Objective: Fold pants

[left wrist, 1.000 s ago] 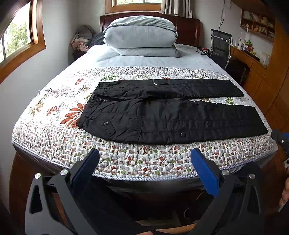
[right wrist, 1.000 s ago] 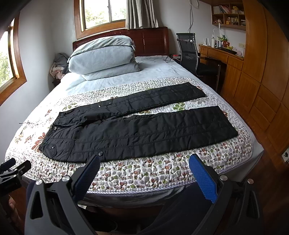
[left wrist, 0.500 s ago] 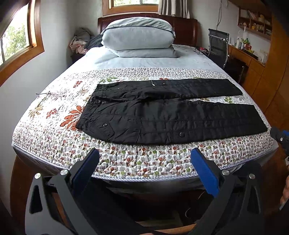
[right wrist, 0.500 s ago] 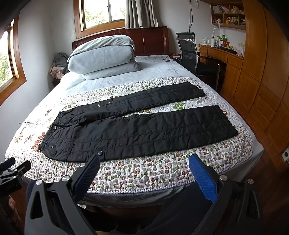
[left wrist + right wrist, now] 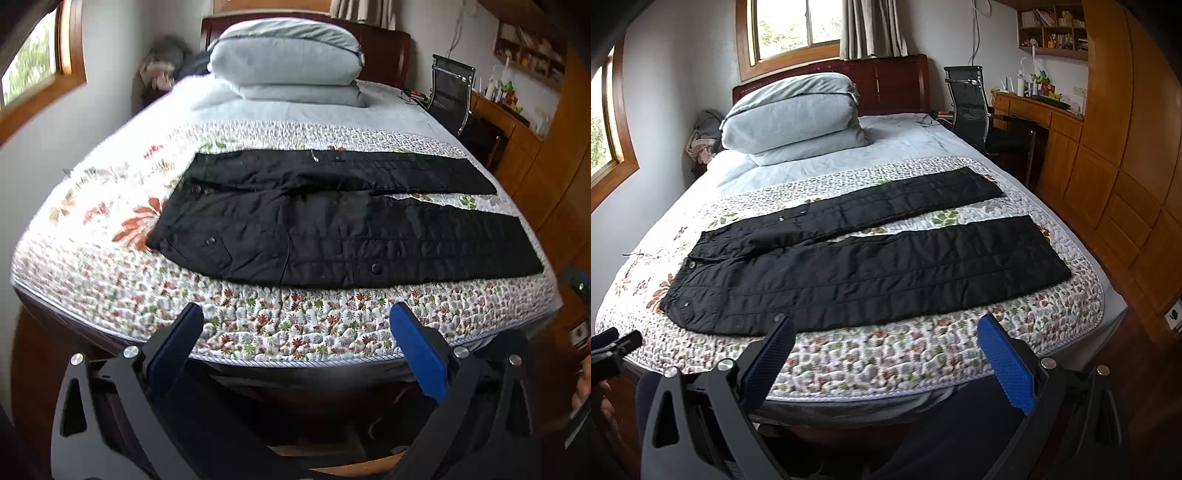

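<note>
Black pants (image 5: 332, 225) (image 5: 864, 269) lie flat across the floral quilt (image 5: 258, 317) (image 5: 886, 354), waistband to the left, both legs spread apart toward the right. My left gripper (image 5: 295, 317) hovers open at the foot edge of the bed, short of the near leg, nothing between its blue pads. My right gripper (image 5: 886, 328) is open too, just above the quilt's near edge below the near leg. Part of the other gripper shows at each view's side edge.
Stacked grey pillows (image 5: 284, 62) (image 5: 794, 114) sit at the headboard. A black office chair (image 5: 971, 103) and wooden desk (image 5: 1041, 122) stand right of the bed, with wooden cabinets (image 5: 1126, 184) along the right wall. Clothes are piled in the far left corner (image 5: 162, 66).
Both grippers have come a little closer to the bed and the left view has tilted slightly; the pants lie unchanged.
</note>
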The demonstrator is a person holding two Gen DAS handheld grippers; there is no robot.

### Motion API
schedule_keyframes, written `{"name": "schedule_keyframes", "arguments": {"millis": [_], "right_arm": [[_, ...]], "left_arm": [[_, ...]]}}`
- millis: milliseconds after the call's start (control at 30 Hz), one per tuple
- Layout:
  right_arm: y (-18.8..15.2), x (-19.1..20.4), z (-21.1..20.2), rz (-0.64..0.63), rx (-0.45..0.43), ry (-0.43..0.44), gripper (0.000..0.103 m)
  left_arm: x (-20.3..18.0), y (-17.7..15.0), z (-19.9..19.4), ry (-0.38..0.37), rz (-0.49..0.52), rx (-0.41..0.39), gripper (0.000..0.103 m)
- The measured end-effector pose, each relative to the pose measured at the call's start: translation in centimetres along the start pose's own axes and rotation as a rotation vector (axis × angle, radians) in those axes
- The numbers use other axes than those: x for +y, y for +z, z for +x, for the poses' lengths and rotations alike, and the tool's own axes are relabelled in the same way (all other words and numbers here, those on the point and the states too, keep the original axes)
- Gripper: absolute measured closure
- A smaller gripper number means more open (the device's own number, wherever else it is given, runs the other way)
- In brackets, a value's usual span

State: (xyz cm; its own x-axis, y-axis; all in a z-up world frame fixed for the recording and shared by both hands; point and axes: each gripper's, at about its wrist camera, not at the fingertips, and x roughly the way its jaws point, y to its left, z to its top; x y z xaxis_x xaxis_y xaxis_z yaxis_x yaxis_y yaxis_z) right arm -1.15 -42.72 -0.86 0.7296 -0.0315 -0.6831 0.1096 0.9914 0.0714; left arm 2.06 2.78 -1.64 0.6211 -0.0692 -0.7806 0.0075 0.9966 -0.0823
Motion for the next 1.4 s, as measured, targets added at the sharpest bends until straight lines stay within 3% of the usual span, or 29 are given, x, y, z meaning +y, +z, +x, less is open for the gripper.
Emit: {"name": "schedule_keyframes", "arguments": {"millis": [67,100,133,200,233,267,333,400,467,600,700,867,1000,1067,1200,1300,1400], "right_arm": [[0.1,-1.8,1.0,0.022,0.0,0.022,0.028],[0.1,-2.9,1.9,0.039,0.026,0.037,0.051],[0.2,-4.7,3.3,0.079,0.067,0.075,0.062],[0.3,-7.5,5.5,0.15,0.119,0.122,0.072],[0.3,-9.4,6.8,0.185,0.141,0.118,0.072],[0.3,-11.0,7.8,0.21,0.156,0.107,0.07],[0.5,-14.6,9.8,0.274,0.174,0.097,0.05],[0.8,-18.8,11.7,0.357,0.189,0.06,0.043],[1.1,-22.1,13.2,0.412,0.195,0.042,0.039],[1.3,-29.9,17.3,0.626,0.239,0.068,0.033],[0.1,-35.2,20.6,0.797,0.268,0.1,0.033],[-1.1,-38.1,23.3,0.925,0.215,0.22,0.033],[-0.9,-38.3,24.6,0.908,0.183,0.258,0.032],[-0.7,-38.2,24.9,0.898,0.161,0.279,0.037],[-0.5,-38.2,25.1,0.925,0.146,0.3,0.041],[-0.7,-38.2,25.4,0.913,0.14,0.317,0.041],[-0.8,-38.3,25.8,0.918,0.126,0.323,0.039]], "left_arm": [[1.7,0.4,0.9,-0.016,-0.033,0.004,0.004],[2.2,0.6,1.2,-0.005,-0.039,0.0,0.005],[3.1,1.0,1.9,0.001,-0.051,0.001,0.013],[4.9,1.5,3.6,-0.013,-0.086,0.041,0.039],[6.2,1.7,4.6,-0.022,-0.124,0.063,0.051],[7.4,2.0,5.7,-0.029,-0.153,0.078,0.053],[9.3,2.4,7.2,-0.032,-0.191,0.093,0.053],[11.3,3.0,8.9,-0.057,-0.238,0.108,0.044],[13.0,3.6,10.6,-0.072,-0.27,0.12,0.017],[16.1,5.3,14.4,-0.126,-0.345,0.167,0.014],[18.4,6.5,17.6,-0.225,-0.434,0.205,0.011],[21.4,6.4,21.9,-0.363,-0.567,0.29,0.011],[23.8,5.6,23.4,-0.449,-0.678,0.274,0.011],[24.8,5.3,24.1,-0.499,-0.737,0.267,0.011],[24.7,5.2,22.9,-0.46,-0.706,0.281,0.011],[24.9,5.2,22.5,-0.371,-0.651,0.291,0.008],[26.4,5.2,23.9,-0.397,-0.725,0.269,0.008]]}}
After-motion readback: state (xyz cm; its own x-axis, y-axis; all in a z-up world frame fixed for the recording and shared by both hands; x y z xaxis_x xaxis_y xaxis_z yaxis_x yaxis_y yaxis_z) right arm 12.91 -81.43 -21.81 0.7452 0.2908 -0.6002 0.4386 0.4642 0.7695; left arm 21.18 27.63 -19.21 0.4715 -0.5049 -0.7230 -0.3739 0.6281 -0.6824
